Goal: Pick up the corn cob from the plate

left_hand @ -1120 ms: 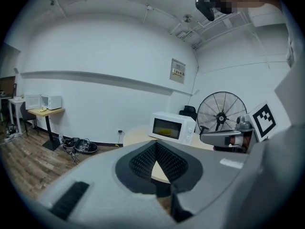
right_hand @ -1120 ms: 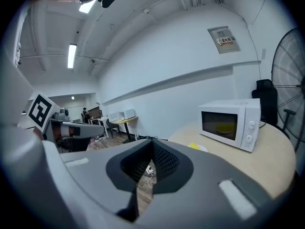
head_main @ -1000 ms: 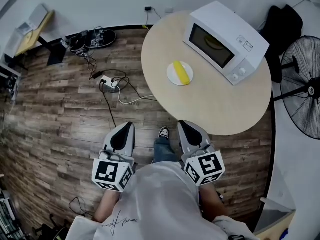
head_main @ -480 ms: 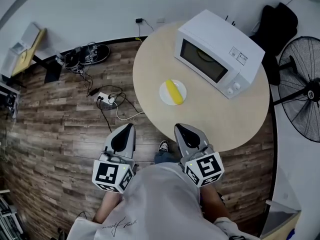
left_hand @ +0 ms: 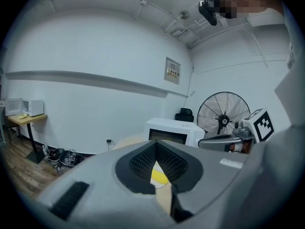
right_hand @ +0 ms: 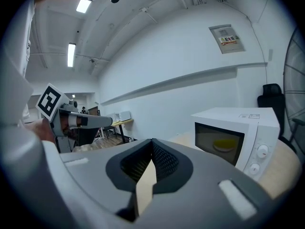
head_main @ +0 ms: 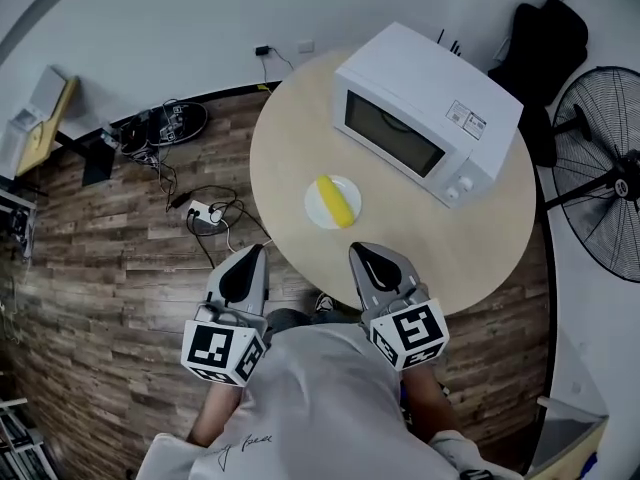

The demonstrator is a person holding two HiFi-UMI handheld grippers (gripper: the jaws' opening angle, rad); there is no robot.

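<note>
A yellow corn cob (head_main: 336, 200) lies on a small white plate (head_main: 314, 211) on a round beige table (head_main: 450, 253), in front of a white microwave (head_main: 425, 108). My left gripper (head_main: 241, 267) is held over the floor just short of the table's near edge. My right gripper (head_main: 371, 260) reaches just over that edge, short of the plate. Both are shut and hold nothing. In the left gripper view the corn cob (left_hand: 158, 176) shows low behind the closed fingertips (left_hand: 155, 144). The right gripper view has its tips (right_hand: 152, 142) meeting, with the microwave (right_hand: 233, 132) to the right.
A standing fan (head_main: 605, 188) is to the right of the table, and a black bag (head_main: 545, 28) is behind it. A power strip with tangled cables (head_main: 205, 213) lies on the wooden floor to the left. Something yellow sits inside the microwave.
The table, plate and microwave have come nearer and lower in the head view as both grippers were carried forward. The right gripper now overlaps the table edge. Both stay shut.
</note>
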